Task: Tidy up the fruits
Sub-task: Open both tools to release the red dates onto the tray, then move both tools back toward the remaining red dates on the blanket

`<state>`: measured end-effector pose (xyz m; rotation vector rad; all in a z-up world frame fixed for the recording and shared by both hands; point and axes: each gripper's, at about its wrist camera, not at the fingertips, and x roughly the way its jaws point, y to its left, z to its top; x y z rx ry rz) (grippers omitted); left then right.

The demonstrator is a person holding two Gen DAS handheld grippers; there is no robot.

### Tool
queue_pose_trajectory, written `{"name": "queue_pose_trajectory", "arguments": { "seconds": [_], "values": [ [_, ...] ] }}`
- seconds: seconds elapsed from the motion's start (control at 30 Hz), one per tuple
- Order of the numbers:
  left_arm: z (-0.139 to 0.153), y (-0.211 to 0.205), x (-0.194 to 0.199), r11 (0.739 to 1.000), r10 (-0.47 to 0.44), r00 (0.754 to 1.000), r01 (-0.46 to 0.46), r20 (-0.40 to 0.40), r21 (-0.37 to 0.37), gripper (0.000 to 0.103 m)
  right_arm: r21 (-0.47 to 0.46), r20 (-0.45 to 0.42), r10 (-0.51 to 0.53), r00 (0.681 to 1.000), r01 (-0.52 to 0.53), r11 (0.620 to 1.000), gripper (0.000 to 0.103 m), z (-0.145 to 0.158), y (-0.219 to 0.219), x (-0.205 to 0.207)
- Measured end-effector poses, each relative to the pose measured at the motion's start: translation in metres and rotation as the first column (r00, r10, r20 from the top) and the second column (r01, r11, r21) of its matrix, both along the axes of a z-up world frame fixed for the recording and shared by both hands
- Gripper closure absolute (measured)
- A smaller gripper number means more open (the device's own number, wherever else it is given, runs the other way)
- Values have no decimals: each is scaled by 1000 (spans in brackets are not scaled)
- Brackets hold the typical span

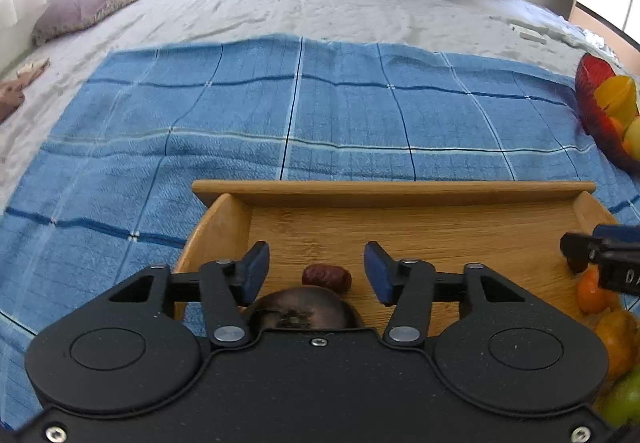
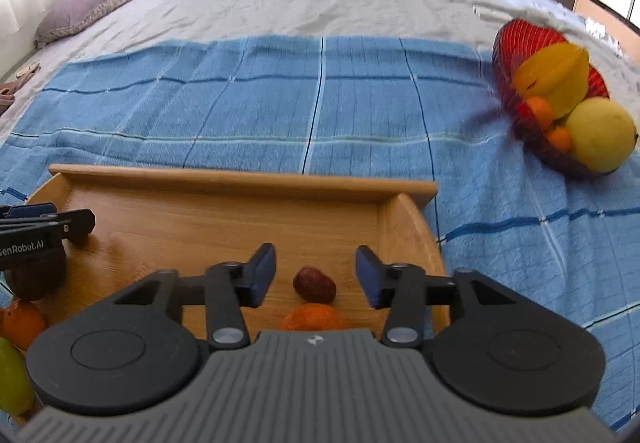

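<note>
White lettering reading "enRobot.AI" shows on the side of the left gripper [image 2: 44,231] in the right wrist view; on the right gripper [image 1: 600,255], seen from the left wrist, only "DA" is legible. Both sets of blue-padded jaws stand spread and pinch nothing; between the left pads lies one wrinkled dark-red date [image 1: 327,277] on the floor of the shallow bamboo tray [image 1: 400,195], with a dark round fruit [image 1: 300,309] just below it; between the right pads lies a second date [image 2: 314,284], just beyond a small orange citrus fruit [image 2: 312,317]. The tray rests on a blue checked cloth [image 2: 240,103]; farther right sits a red mesh bowl [image 2: 516,39] holding one yellow starfruit [image 2: 556,77], one pale-yellow round fruit [image 2: 600,135] and two small oranges.
</note>
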<state>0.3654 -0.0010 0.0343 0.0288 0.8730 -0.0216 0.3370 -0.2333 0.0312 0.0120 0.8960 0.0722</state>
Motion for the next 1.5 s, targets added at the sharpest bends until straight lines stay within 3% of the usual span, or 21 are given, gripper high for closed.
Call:
{"name": "queue_pose_trajectory", "arguments": {
  "seconds": [0.1,0.2,0.27,0.5,0.67,1.03,1.5],
  "values": [
    [8,-3,-9,999,-15,999,13,35,32,30,8,24,-4,1000,3,1000,29,7,-1,-6],
    [19,-5,-22,999,-33,997,30,71,40,21,9,59,-6,998,5,1000,22,14,-1,-15],
    [27,-6,-32,998,-38,995,34,93,48,17,6,85,-3,996,3,1000,14,19,0,-22],
    [50,-9,-78,997,-74,985,69,153,37,8,-17,173,-7,985,10,1000,9,35,1,-57],
    [57,-12,-116,995,-103,979,100,179,25,8,-35,239,-1,971,10,999,0,43,2,-87],
    [35,-11,-191,992,-97,977,109,189,-59,7,-62,347,31,937,-9,998,0,32,8,-158],
    [2,-14,-249,990,-123,964,137,236,-44,7,-72,424,39,905,-10,997,0,-3,21,-228]
  ]
}}
